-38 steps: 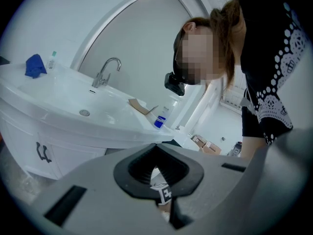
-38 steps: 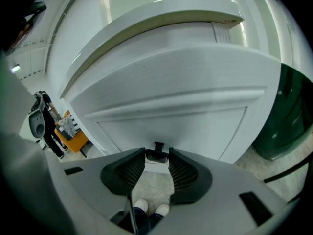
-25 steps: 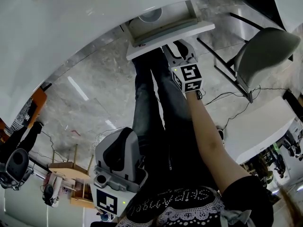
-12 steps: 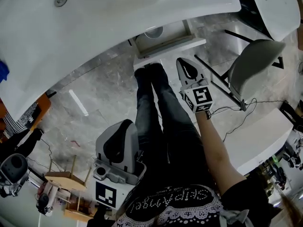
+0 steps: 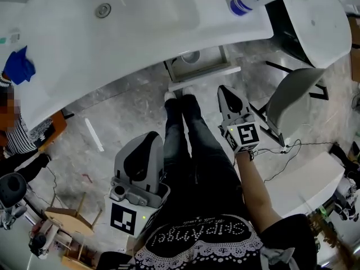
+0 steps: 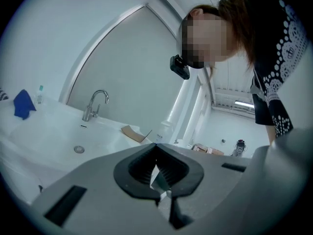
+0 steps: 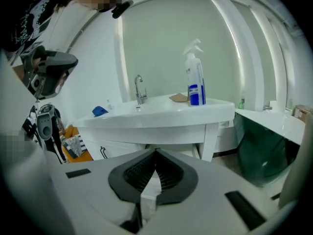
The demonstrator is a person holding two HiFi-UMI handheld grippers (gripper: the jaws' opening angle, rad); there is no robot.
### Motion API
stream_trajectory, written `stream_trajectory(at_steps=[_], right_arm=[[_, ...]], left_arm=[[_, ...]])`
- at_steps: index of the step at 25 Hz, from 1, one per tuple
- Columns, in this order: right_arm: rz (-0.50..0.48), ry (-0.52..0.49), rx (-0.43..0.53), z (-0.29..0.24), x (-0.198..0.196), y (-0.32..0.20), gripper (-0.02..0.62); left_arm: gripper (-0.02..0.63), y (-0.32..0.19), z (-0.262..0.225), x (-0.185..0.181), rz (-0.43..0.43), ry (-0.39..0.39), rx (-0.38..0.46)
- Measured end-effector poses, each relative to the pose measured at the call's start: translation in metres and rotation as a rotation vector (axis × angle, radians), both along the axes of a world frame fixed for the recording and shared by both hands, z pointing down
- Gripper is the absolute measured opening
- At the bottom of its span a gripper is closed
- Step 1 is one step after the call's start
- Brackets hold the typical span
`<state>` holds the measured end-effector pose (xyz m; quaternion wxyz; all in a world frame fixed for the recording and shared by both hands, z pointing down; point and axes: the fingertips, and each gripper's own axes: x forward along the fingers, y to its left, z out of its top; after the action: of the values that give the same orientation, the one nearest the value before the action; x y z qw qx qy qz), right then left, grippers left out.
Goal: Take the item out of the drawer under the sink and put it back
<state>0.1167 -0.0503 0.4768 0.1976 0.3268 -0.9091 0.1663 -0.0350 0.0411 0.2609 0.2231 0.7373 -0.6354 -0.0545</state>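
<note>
Cool, even indoor light; a bright ceiling strip lamp glows, and the glossy white sink counter glares. Gripper views bulge, corners dark.

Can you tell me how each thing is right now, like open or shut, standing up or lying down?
drawer: open, a pale round thing inside
left tool: shut, nothing held
right tool: shut, nothing held
spray bottle: upright on the sink
tap: no water seen running
blue cloth: crumpled on the sink's edge
</note>
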Motion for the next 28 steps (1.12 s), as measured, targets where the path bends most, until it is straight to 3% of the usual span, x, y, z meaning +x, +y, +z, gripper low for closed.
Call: stream_trajectory(at_steps=[17,22,28], right_arm=[[0.008,-0.096,0.159,-0.156,-0.001,-0.001,0.018],[-0.051,-0.120,0.226,-0.187,-0.013,0.003,0.018],[-0.063,-0.156,0.300,-0.221,-0.027,0.001,0.018]], left_arm=[[0.005,0.008,-0.069,-0.008,0.000,-0.171,0.087],[0.005,0.008,-0.079,-0.002,0.019,-0.200,0.113],[0.005,0.014,-0.093,-0.025,-0.038,-0.220,0.133]])
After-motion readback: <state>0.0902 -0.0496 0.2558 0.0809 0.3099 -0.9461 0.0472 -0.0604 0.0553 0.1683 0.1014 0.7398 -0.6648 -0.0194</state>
